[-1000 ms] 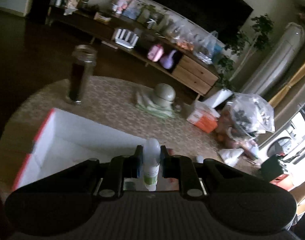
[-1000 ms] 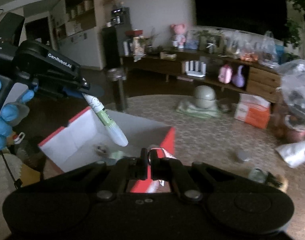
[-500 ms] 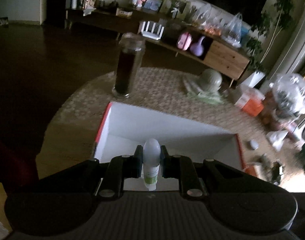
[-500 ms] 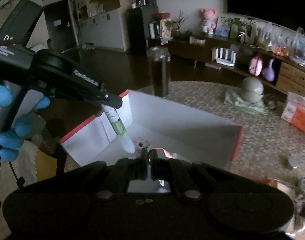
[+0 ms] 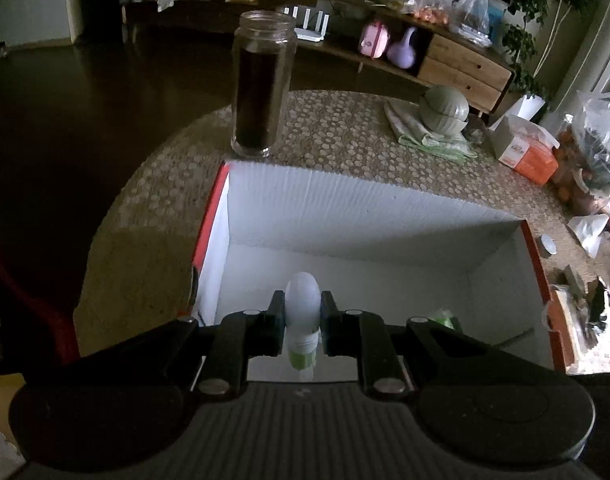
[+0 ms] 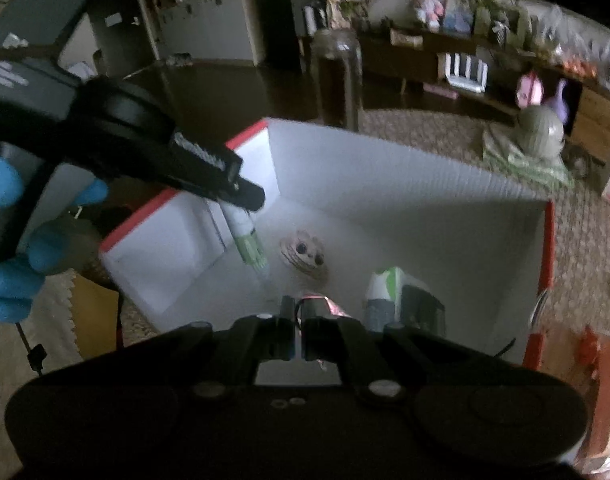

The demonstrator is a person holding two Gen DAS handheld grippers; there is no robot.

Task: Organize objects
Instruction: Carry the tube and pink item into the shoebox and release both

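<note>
My left gripper (image 5: 302,312) is shut on a white and green tube (image 5: 302,316) and holds it over the near left part of a white box with red rims (image 5: 345,208). In the right wrist view the left gripper (image 6: 241,196) points the tube (image 6: 247,242) down into the box (image 6: 405,184). My right gripper (image 6: 298,320) is shut on a thin pink foil wrapper (image 6: 325,305) above the box's near side. In the box lie a small round toy with eyes (image 6: 305,256) and a green and white pack (image 6: 389,292).
A tall glass jar with dark contents (image 5: 263,88) stands just behind the box on the round woven table (image 5: 345,128). A grey-green bowl on a cloth (image 5: 445,110), an orange tissue pack (image 5: 525,148) and plastic bags (image 5: 601,136) lie at the right.
Both grippers have moved forward and down over the box. The tube now hangs lower inside the box, near its left wall. The jar looks closer.
</note>
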